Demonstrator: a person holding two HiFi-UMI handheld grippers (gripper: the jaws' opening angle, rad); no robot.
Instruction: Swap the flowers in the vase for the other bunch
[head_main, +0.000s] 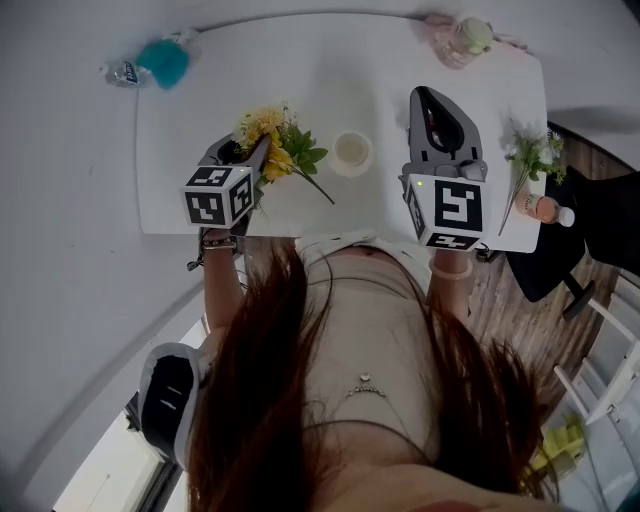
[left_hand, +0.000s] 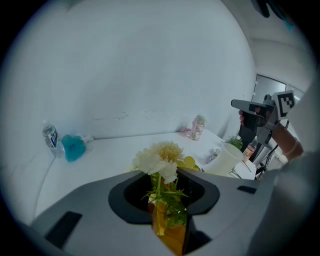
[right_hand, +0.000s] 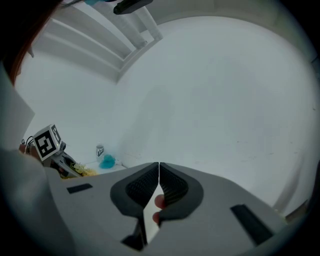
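Jaws of the left gripper are clenched on the yellow flower bunch; those of the right gripper are pressed together, empty.
The yellow bunch is out of the white vase, held low over the bench just left of it, seemingly to be laid aside; whether it touches the bench is unclear. The white-flowered bunch waits at the bench's right end.

bottle label unreadable, yellow bunch base hidden
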